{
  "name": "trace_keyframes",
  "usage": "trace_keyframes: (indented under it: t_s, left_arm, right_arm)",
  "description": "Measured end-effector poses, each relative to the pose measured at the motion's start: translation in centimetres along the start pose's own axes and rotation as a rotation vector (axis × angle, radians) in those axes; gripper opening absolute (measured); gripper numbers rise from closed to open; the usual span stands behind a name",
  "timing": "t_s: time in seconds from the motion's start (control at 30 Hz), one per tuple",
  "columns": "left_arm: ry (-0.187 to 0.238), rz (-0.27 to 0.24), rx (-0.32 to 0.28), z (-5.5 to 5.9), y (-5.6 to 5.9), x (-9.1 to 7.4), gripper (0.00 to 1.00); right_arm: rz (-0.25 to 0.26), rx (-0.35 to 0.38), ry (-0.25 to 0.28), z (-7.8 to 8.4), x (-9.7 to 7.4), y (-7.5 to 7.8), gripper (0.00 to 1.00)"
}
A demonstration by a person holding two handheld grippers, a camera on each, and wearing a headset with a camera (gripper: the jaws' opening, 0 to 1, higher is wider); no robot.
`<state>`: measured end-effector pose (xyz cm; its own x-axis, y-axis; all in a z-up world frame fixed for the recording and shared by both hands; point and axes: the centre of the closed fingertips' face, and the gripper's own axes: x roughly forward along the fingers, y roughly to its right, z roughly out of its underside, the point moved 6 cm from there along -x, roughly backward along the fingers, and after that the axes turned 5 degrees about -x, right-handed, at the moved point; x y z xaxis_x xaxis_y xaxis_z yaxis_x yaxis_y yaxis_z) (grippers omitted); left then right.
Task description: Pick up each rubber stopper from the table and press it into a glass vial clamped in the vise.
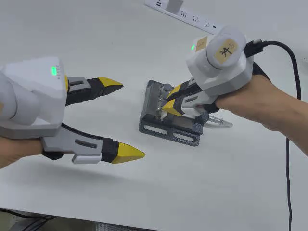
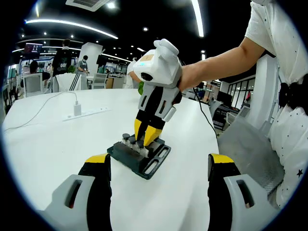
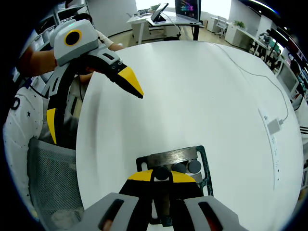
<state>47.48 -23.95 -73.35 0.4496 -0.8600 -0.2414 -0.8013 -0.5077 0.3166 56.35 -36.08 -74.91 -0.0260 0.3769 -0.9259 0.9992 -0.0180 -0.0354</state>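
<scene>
1. Right gripper point(image 3: 162, 177) is pinching narrow on a dark grey round rubber stopper point(image 3: 161, 172), sitting atop clear glass vials point(image 2: 129, 142) in the dark grey metal vise point(image 1: 166, 129).
2. Two more stoppers point(image 3: 186, 167) are sitting just beside it.
3. Left gripper point(image 1: 131, 120) is hovering wide open, empty, near the vise.
4. White power strip point(image 1: 185, 13) is lying well behind on the white table point(image 1: 120, 43).

The left gripper point(image 1: 129, 120) is hovering with its fingers spread wide; the right gripper point(image 1: 169, 102) is pointing downward, fingers pinched together.
</scene>
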Motion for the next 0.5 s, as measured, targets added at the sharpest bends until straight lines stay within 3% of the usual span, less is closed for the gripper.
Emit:
trace_keyframes:
  t_s: [0.5]
  left_arm:
    - [0.003,-0.001,-0.008,0.05,-0.04,0.0,0.81]
  right_arm:
    - [0.003,0.015,-0.004,0.48,-0.03,0.21,0.06]
